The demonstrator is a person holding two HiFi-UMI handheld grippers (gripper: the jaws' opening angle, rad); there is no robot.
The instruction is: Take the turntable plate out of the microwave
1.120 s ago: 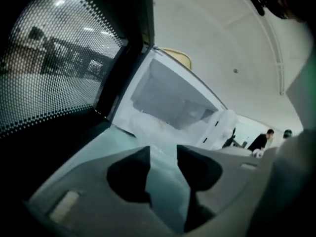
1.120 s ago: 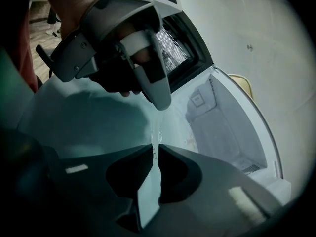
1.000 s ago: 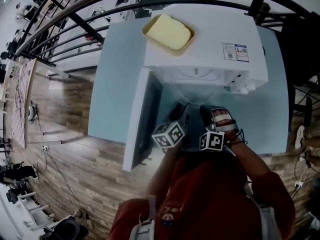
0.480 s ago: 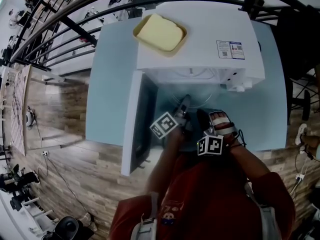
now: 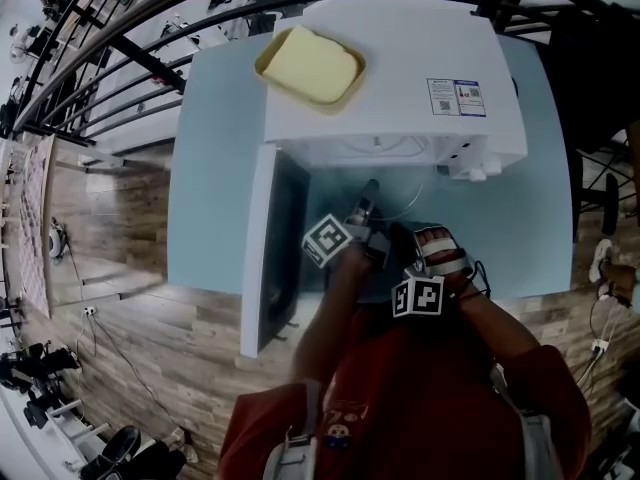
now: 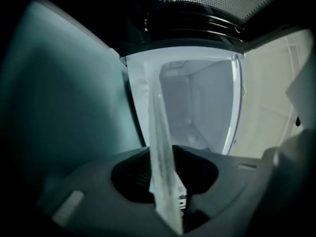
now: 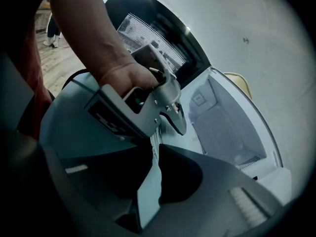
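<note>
Clear glass turntable plate (image 5: 400,198) sticks partway out of the open white microwave (image 5: 400,58) on the pale blue table (image 5: 220,168), with both grippers on its near rim. The left gripper (image 5: 369,192) has just been closing its jaws, which now clench the rim edge-on, and the right gripper (image 5: 398,238), just to its right, is clenched on the rim too. A small blue-and-red printed label (image 5: 455,98) sits on the right of the microwave's top, its writing too small to read.

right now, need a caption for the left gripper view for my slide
Left hand-held gripper, jaws just closed in, clamps the glass turntable plate edge-on before the open microwave.
</note>
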